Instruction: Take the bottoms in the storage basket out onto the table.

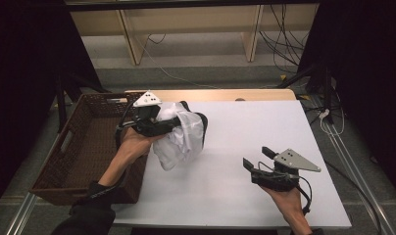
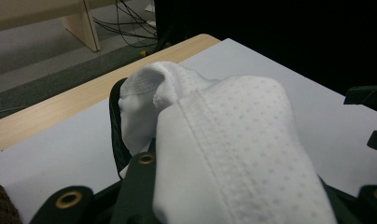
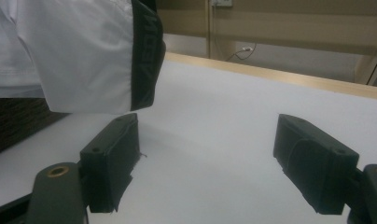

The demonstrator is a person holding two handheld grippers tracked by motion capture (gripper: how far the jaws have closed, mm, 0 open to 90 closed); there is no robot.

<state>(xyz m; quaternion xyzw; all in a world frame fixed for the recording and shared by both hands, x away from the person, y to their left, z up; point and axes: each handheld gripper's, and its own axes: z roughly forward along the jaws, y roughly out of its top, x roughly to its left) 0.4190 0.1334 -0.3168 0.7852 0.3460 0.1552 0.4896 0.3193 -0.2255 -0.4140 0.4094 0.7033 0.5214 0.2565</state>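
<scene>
A white garment with a black waistband hangs bunched just above the left part of the white table. My left gripper is shut on it, its tips buried in the cloth. In the left gripper view the dotted white garment drapes over the jaws of the left gripper. My right gripper rests low near the table's front right, open and holding nothing. From the right gripper view, the right gripper has bare table between its pads, and the garment hangs at upper left.
A brown wicker basket stands against the table's left side, right beside the left hand. A strip of wooden edge runs along the table's far side. Cables and shelf legs lie on the floor beyond.
</scene>
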